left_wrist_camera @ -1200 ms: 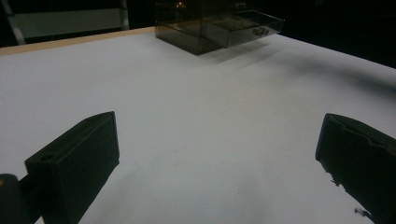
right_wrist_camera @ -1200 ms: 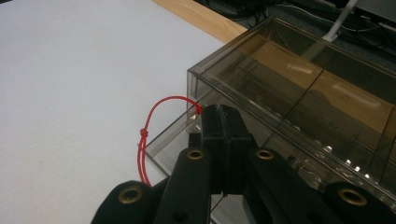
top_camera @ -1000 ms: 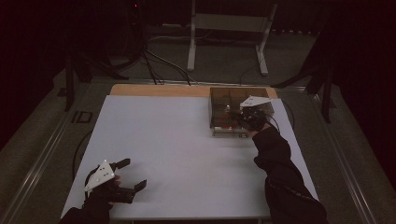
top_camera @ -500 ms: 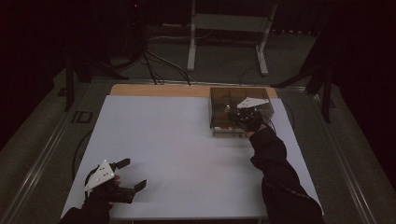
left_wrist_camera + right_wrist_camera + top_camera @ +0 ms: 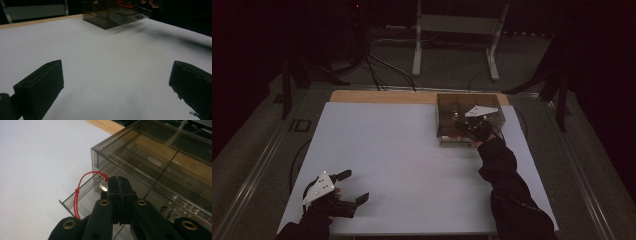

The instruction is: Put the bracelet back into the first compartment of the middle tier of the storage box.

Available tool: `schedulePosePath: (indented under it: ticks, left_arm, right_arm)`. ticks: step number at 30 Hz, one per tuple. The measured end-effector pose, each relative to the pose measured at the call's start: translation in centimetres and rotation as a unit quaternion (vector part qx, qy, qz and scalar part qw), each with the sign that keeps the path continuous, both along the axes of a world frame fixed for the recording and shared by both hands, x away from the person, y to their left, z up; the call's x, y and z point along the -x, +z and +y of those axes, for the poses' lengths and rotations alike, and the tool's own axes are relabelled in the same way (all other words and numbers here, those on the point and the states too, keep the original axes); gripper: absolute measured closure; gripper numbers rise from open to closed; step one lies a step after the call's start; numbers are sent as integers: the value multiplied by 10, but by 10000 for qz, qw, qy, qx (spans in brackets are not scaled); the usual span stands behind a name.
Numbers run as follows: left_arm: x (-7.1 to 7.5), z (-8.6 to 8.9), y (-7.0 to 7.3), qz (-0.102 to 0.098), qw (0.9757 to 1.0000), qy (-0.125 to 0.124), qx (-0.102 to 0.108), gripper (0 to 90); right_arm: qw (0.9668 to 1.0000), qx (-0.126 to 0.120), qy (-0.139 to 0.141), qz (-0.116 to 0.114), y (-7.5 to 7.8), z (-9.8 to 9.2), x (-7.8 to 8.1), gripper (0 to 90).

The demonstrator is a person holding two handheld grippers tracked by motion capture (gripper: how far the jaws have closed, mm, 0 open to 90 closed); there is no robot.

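Little has shifted since the earlier frames: the right gripper (image 5: 119,185) stays at the box (image 5: 469,119), fingers pinched together on a red string loop (image 5: 79,188) tied to its slightly pulled-out drawer (image 5: 83,195). Smoky, see-through and divided into compartments, the box sits at the far right of the white surface (image 5: 402,165). Near the front left edge, the left gripper (image 5: 351,189) rests with fingers wide apart, holding nothing.

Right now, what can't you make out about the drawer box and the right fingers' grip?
- Smoky transparent plastic drawer box: contents unreadable in the right gripper view; tinted walls and reflections blur them.
- Thin red string loop: its lower end runs behind the right gripper; whether the shut fingers pinch it is hidden.
- Drawer front: in the high view the right hand covers it.
- Left gripper: open on the white table.
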State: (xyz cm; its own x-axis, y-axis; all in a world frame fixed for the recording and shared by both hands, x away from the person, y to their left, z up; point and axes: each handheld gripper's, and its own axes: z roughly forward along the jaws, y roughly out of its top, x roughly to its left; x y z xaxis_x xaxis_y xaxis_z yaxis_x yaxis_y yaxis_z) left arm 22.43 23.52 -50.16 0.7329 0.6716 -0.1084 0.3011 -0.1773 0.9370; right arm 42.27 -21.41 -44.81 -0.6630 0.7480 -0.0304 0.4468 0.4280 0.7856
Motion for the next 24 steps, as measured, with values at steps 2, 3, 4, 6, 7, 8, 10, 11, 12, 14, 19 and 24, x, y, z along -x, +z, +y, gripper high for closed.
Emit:
schedulePosePath:
  ticks: [2,3,4,6,7,8,10,11,12,14,19,24]
  left_arm:
    - [0,0,0,-3,10000,7,4,11]
    - [0,0,0,-2,10000,5,10,11]
    - [0,0,0,1,10000,6,4,11]
    - [0,0,0,6,10000,-1,5,11]
    - [0,0,0,5,10000,-3,-2,11]
    - [0,0,0,3,10000,1,1,11]
    - [0,0,0,0,10000,-2,-1,11]
    - [0,0,0,-5,10000,0,-5,11]
    - [0,0,0,-2,10000,2,0,11]
    - [0,0,0,3,10000,5,-2,11]
    - [0,0,0,11,10000,-1,4,11]
    - [0,0,0,0,10000,-1,-8,11]
  right_arm:
    - [10000,40,-27,4,-2,1,0,900]
    - [10000,40,-30,0,-2,1,0,899]
    - [10000,32,-46,-58,-2,1,1,877]
    - [9999,16,-56,-85,-1,1,2,841]
    - [9999,6,-57,-99,-1,1,2,817]
    - [9999,-3,-69,-116,-1,1,3,804]
    - [9999,-79,-67,-90,1,0,4,745]
    - [9998,-129,-86,-78,2,-1,4,714]
    - [9998,-168,-90,-53,2,-1,4,693]
    - [9997,-241,-79,-33,3,-2,5,636]
    - [9996,-285,-77,-27,5,-4,10,512]
    - [9991,-412,-93,5,5,-7,16,340]
